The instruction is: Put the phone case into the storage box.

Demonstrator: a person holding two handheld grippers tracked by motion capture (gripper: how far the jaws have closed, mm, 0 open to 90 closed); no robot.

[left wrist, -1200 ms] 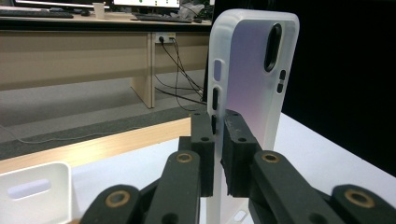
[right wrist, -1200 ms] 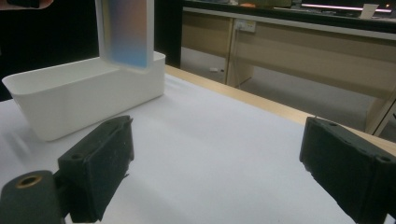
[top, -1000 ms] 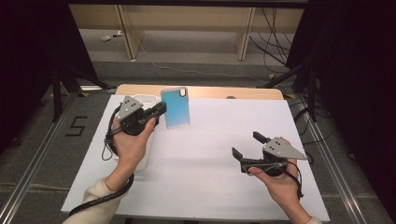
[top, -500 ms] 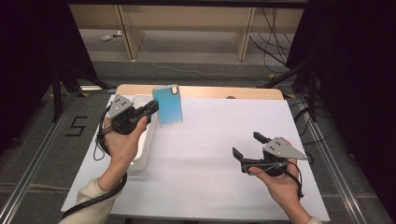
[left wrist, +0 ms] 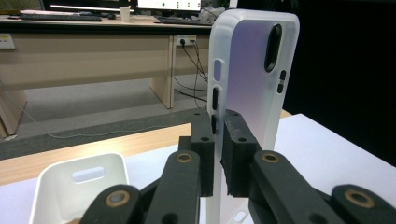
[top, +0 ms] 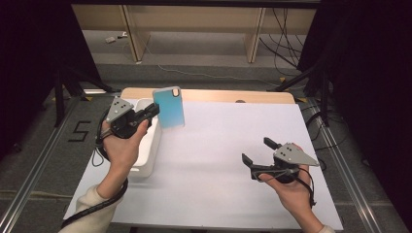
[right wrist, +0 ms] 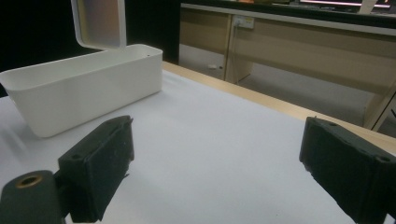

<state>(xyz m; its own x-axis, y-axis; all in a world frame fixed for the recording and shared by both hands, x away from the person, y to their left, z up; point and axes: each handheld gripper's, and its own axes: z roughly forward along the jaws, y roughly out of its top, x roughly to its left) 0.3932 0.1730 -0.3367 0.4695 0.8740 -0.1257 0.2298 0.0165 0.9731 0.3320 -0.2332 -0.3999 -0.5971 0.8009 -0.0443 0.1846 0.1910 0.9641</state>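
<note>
White paper covers our worktop. Our left gripper pinches the phone case by one edge above the white bin at the left edge; it could pivot and slip. Our right gripper rests open, empty.

Bright table, dark surroundings, soft focus

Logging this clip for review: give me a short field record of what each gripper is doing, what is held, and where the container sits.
left gripper: shut on the edge of the phone case, lifted off the table
phone case: upright, translucent with a teal face, beside the white bin
white bin: long, open-topped, on the white table sheet at its left edge
right gripper: open, nothing between its jaws, over the sheet's right part
</note>
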